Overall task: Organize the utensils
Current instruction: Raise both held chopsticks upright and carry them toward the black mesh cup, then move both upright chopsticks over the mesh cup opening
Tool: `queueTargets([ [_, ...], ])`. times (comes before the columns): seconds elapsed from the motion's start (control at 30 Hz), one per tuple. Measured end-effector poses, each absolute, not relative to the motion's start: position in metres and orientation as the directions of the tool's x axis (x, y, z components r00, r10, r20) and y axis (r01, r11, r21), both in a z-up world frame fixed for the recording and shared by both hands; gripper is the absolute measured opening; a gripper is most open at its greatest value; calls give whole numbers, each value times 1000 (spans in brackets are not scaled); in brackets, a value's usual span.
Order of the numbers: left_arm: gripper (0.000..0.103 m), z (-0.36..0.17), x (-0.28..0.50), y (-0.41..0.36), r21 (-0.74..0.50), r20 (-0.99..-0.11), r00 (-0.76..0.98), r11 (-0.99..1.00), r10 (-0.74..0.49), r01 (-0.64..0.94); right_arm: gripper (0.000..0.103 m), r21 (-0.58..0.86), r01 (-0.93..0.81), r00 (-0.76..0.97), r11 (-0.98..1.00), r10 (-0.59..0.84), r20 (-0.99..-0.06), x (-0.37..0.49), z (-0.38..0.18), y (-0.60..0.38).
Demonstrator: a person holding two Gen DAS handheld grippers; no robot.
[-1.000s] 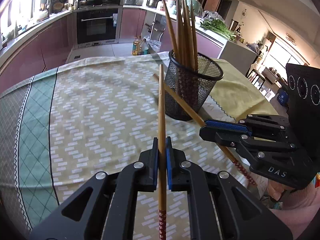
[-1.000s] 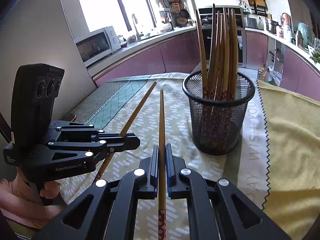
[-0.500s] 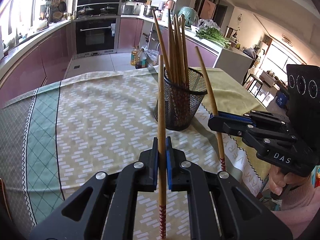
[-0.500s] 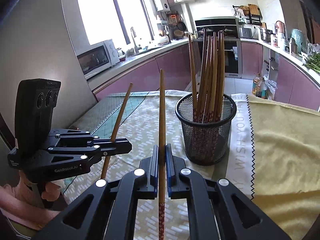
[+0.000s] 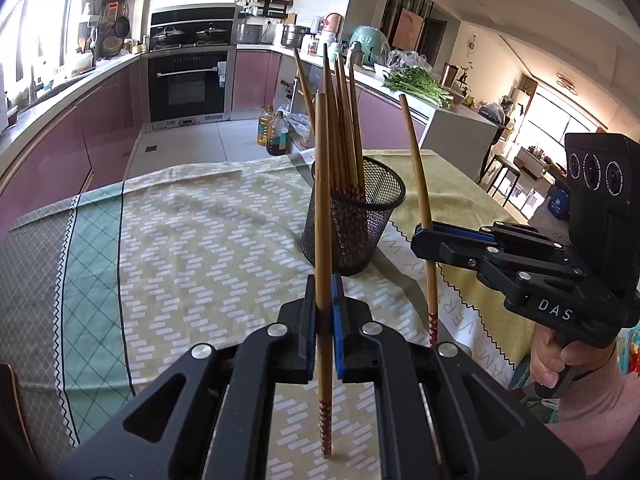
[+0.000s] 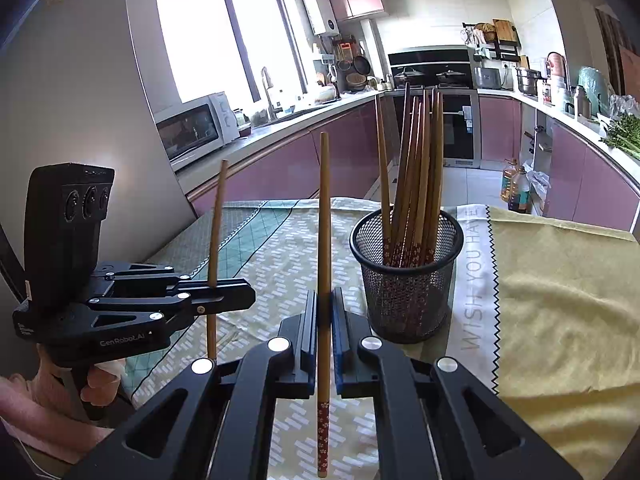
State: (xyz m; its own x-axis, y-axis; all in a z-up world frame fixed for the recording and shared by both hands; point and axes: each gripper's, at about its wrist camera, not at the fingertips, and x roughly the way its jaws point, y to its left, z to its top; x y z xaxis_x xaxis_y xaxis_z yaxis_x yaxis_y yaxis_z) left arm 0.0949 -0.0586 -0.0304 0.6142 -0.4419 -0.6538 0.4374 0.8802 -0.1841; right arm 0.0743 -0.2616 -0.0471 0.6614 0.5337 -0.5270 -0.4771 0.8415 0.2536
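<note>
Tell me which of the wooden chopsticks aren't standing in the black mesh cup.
Two: one clamped in the left gripper, one in the right gripper. The rest stand bundled in the black mesh cup.

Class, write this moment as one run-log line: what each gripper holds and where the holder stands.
left gripper: shut on chopstick | right gripper: shut on second chopstick | mesh holder: upright on tablecloth, holds chopsticks

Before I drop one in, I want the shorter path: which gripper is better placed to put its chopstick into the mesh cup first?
Probably right. The right gripper holds its chopstick upright close beside the mesh cup. The left gripper holds its chopstick farther off.
</note>
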Motion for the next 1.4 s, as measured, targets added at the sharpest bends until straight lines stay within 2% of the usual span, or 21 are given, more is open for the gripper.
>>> queueTargets([
  [1.4, 7, -3, 94, -60, -154, -600, 657, 872, -456, 465, 6, 249, -462, 711, 851, 523, -470, 83, -32, -268],
])
